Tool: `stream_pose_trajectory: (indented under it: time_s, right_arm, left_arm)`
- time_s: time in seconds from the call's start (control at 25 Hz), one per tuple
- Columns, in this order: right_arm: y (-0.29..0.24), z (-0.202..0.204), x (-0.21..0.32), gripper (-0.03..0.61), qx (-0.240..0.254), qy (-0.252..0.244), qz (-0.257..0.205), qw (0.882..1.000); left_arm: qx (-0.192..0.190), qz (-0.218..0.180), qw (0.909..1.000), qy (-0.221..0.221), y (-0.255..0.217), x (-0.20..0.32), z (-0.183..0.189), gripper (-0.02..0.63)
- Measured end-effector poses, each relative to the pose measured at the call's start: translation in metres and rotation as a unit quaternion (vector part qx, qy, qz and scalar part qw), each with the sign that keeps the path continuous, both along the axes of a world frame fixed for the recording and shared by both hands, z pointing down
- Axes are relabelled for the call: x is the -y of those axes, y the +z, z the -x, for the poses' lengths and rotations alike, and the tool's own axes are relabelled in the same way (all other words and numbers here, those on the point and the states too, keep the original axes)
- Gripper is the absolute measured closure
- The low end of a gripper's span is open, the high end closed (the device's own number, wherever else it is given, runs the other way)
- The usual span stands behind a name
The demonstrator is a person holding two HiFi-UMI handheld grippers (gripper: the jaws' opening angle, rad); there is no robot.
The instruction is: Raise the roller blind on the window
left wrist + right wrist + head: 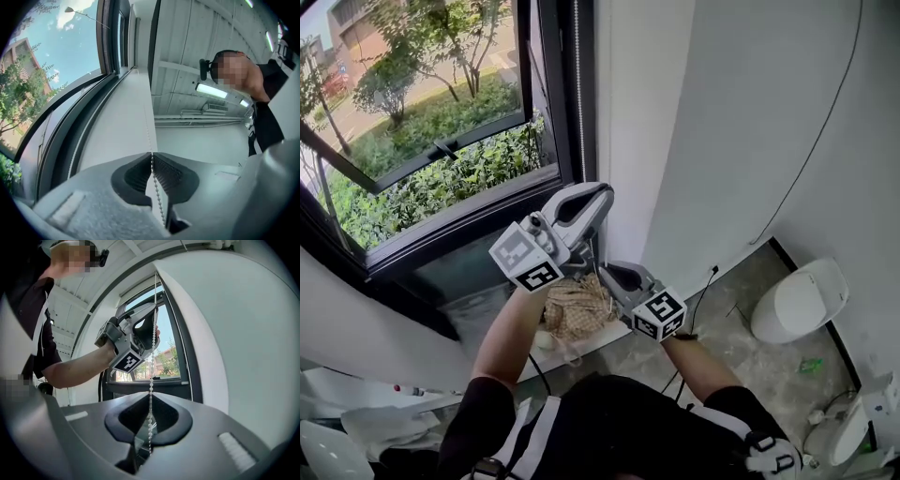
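**Bead chain (151, 380) pinched twice**

The left gripper (151, 157) is held high and tilted upward, its jaws pressed together on the chain beside the dark window frame (553, 94). The right gripper (150, 397) sits just below it, level, also pinching the chain.

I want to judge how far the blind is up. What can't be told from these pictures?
The blind's hem: the head view's top edge cuts off the window; neither gripper view shows it clearly.
The bead chain past the right gripper: hidden by that gripper's body, right gripper view.
Head view: the chain is lost behind the left gripper.
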State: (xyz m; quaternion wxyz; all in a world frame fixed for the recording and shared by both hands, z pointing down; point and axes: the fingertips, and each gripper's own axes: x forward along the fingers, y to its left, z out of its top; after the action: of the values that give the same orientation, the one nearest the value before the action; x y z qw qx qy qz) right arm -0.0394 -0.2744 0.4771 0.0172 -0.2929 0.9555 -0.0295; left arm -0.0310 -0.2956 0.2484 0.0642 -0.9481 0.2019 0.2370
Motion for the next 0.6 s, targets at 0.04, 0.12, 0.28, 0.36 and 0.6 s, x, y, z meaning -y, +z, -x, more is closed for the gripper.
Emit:
stream_pose_trajectory:
  time_s: [0.04, 0.12, 0.28, 0.36, 0.6]
  right_arm:
    - [0.018, 0.001, -0.001, 0.56, -0.014, -0.001, 0.018, 1.0]
    - [0.056, 0.003, -0.005, 0.56, -0.046, -0.005, 0.06, 0.997]
    - [0.079, 0.009, -0.01, 0.557, -0.07, -0.005, 0.083, 0.994]
    - [0.071, 0.013, -0.008, 0.555, -0.073, 0.0, 0.07, 0.995]
    - [0.048, 0.019, -0.004, 0.48, -0.047, 0.027, 0.051, 0.997]
  left_arm:
    - [0.002, 0.016, 0.9999, -0.002, 0.018, 0.0, 0.002, 0.603]
    - [0.002, 0.052, 0.9986, -0.001, 0.055, -0.002, 0.006, 0.603]
    - [-0.009, 0.079, 0.9968, -0.005, 0.081, -0.008, 0.019, 0.602]
    - [0.013, 0.064, 0.9977, -0.02, 0.076, -0.007, 0.023, 0.601]
    - [0.033, 0.049, 0.9977, -0.034, 0.08, -0.009, 0.037, 0.594]
